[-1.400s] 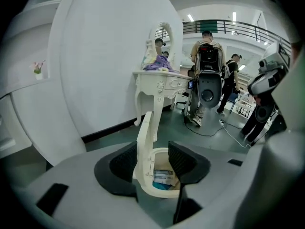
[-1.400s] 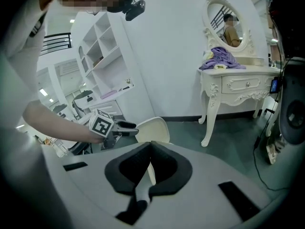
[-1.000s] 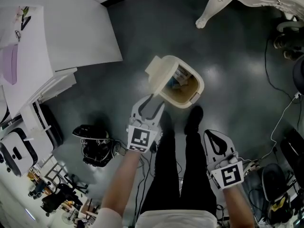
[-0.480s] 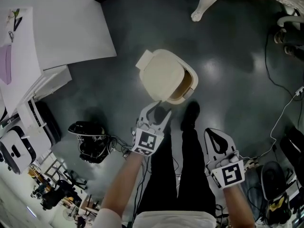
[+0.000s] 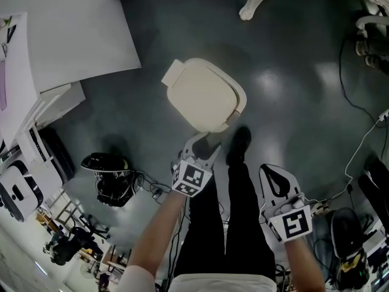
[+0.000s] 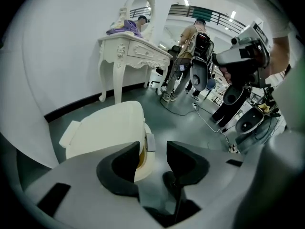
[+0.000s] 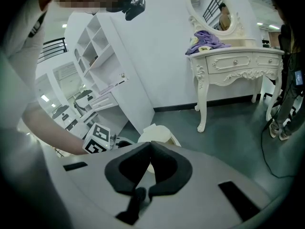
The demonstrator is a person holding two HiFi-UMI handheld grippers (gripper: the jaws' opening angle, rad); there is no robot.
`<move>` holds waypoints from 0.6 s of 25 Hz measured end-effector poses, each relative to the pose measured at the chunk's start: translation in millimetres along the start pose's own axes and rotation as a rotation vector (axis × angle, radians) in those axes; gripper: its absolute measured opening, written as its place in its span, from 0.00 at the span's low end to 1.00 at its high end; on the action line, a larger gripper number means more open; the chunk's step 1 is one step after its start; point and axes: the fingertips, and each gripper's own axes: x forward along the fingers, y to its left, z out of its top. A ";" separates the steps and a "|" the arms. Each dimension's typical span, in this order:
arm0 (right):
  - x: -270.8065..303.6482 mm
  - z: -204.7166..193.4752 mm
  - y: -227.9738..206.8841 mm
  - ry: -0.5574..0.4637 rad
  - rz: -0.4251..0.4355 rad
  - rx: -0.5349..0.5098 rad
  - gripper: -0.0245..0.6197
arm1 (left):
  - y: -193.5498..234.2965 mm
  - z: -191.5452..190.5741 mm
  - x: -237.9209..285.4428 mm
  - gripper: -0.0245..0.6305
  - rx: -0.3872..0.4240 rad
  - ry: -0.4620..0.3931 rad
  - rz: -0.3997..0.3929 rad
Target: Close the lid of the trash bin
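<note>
The cream trash bin (image 5: 205,97) stands on the dark floor with its lid (image 6: 107,128) lying down over it. In the left gripper view a thin yellowish slit shows under the lid's front edge, by the small grey latch (image 6: 150,141). My left gripper (image 5: 205,141) hovers just short of the bin's near edge, open, with nothing between its fingers (image 6: 153,149). My right gripper (image 5: 271,171) hangs lower right beside my legs, well away from the bin, jaws closed together and empty (image 7: 148,147). The bin (image 7: 155,133) shows small beyond its jaws.
A white shelving unit (image 5: 73,41) stands left of the bin, and a white dressing table's leg (image 5: 254,2) behind it. A black headset (image 5: 109,178) and cables (image 5: 358,145) lie on the floor. My shoes (image 5: 239,142) are right by the bin. People stand far off (image 6: 190,56).
The lid has swung from upright, with the bin's inside showing, down flat over the bin. My left gripper has drawn back from the lid toward my legs. The right gripper has hardly moved.
</note>
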 end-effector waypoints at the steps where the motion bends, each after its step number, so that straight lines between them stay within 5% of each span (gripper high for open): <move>1: -0.4 -2.1 -2.4 0.002 0.000 0.002 0.06 | -1.8 -3.5 5.2 0.33 -0.009 0.009 -0.006; 15: -0.8 -37.5 -22.6 0.032 0.011 0.036 0.06 | -5.9 -48.4 64.4 0.34 -0.131 0.152 -0.049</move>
